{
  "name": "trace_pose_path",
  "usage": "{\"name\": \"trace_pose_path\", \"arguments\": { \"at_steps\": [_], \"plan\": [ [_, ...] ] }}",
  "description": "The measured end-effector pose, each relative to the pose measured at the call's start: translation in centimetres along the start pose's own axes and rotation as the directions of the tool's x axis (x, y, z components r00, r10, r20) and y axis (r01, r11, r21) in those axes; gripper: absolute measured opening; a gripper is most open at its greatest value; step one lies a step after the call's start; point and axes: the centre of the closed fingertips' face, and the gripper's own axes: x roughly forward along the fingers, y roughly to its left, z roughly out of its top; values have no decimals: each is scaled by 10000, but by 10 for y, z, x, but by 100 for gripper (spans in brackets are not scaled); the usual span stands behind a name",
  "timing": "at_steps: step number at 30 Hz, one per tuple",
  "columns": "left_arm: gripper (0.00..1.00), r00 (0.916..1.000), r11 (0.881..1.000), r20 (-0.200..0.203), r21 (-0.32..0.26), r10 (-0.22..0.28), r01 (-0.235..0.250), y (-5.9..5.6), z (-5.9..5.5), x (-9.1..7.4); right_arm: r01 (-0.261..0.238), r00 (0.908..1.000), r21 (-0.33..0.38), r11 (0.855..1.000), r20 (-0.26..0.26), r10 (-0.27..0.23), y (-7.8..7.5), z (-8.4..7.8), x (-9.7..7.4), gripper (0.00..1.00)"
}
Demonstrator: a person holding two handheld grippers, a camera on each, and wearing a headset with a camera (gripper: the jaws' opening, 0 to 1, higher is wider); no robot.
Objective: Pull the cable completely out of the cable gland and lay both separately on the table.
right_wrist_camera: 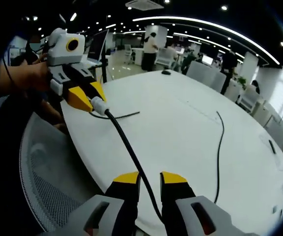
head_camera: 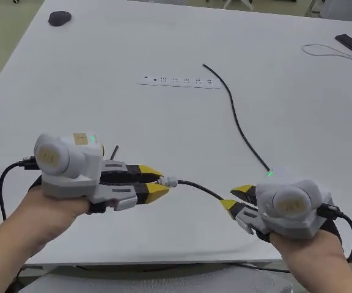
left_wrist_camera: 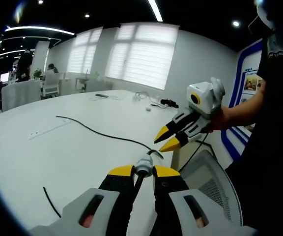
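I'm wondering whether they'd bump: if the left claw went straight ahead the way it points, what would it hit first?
Probably the right claw: the left claw, shut on the cable gland, points along the cable towards it, though depth is hard to judge.

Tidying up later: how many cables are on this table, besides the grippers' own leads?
3: a long black cable running from the cable gland in the left gripper; a short black piece behind that gripper; a thin white cable far right. Others may be hidden.
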Motion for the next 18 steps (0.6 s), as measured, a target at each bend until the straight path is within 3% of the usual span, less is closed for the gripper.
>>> {"name": "trace_pose_path", "arguments": {
  "at_steps": [9,16,18],
  "plan": [
    [15,10000,10000,-9,6,-40,40,-3,0,-3,-373,9958,-1455,9887,772,490,21,44,-5,14],
    [15,10000,10000,-33,44,-29,29,-5,0,-3,-806,9944,-2367,9682,469,942,36,46,3,14],
    [15,10000,10000,-46,65,-62,63,-5,-1,-2,-839,9942,-2855,9547,412,997,41,47,5,13]
  ]
}}
